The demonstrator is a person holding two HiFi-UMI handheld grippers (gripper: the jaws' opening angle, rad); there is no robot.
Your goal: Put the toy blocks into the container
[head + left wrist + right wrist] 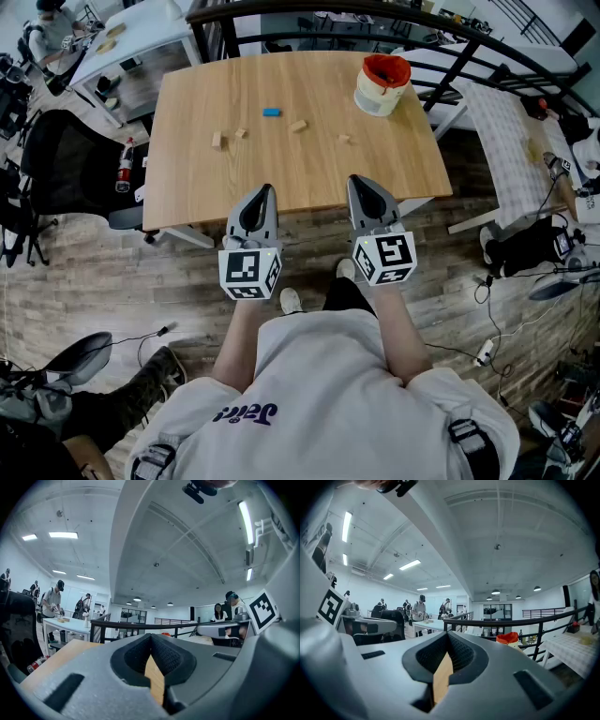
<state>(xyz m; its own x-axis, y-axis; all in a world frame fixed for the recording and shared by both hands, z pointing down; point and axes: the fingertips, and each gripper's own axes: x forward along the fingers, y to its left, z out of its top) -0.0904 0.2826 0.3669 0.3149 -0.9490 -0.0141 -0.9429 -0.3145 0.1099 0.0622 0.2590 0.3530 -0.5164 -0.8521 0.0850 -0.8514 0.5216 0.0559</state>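
Seen from above, a person stands at the near edge of a wooden table [187, 202], holding the left claw [265, 191] and the right claw [356, 182] level and side by side just over that edge. Both claws are closed with nothing held; only a sliver of tabletop shows between the pads. The toy blocks lie mid-table, well apart from the claws: a blue block [272, 112] and four small wooden blocks [298, 126] scattered round it. The container [382, 84], cream with a red lining, stands near the far right corner. The likeliest trouble is reaching a block with the claws not yet opened, which would push it along the smooth wood instead of gripping it. The blocks are small and low, so a grip could also slip. The container sits close to the right and far edges, and a careless drop or knock could tip it toward the black railing [450, 70] behind. The tabletop between claws and blocks is bare, leaving free room to reach forward.
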